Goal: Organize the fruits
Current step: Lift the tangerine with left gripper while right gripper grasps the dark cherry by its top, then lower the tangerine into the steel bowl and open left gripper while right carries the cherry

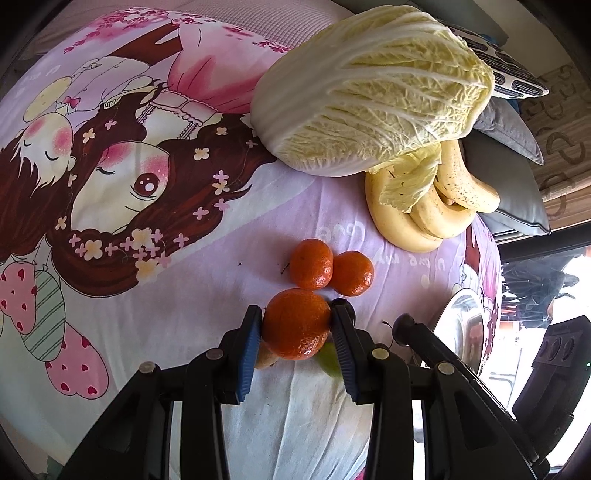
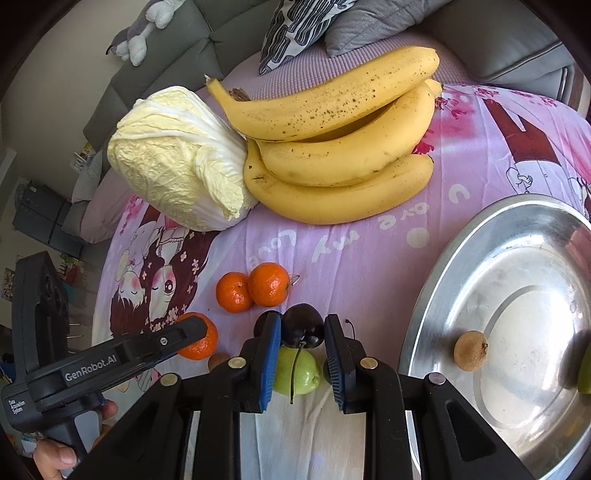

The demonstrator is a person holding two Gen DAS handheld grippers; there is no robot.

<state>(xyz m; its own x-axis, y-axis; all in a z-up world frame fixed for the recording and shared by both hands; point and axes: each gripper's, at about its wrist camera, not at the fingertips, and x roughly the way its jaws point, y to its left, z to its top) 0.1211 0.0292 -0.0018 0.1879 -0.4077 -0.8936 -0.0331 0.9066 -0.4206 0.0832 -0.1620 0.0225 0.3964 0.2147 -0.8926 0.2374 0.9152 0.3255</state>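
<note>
Our left gripper (image 1: 296, 328) clamps a tangerine (image 1: 297, 325) between its blue pads, just above the cartoon-print sheet (image 1: 184, 295). Two more tangerines (image 1: 330, 271) lie touching each other just ahead of it. Our right gripper (image 2: 302, 334) squeezes a dark cherry (image 2: 303, 326), its stem hanging down over a green fruit (image 2: 297, 373) that lies on the sheet beneath. In the right wrist view, the left gripper crosses in from the left with its tangerine, and a small brown fruit (image 2: 218, 360) sits on the sheet between the two grippers. To the right, a steel tray (image 2: 517, 258) holds a brown longan-like fruit (image 2: 470, 350), with a green piece at the tray's right edge, mostly cut off. Farther back, a banana bunch (image 2: 340, 155) leans against a napa cabbage (image 2: 177, 158); grey cushions (image 2: 369, 22) sit behind them.
</note>
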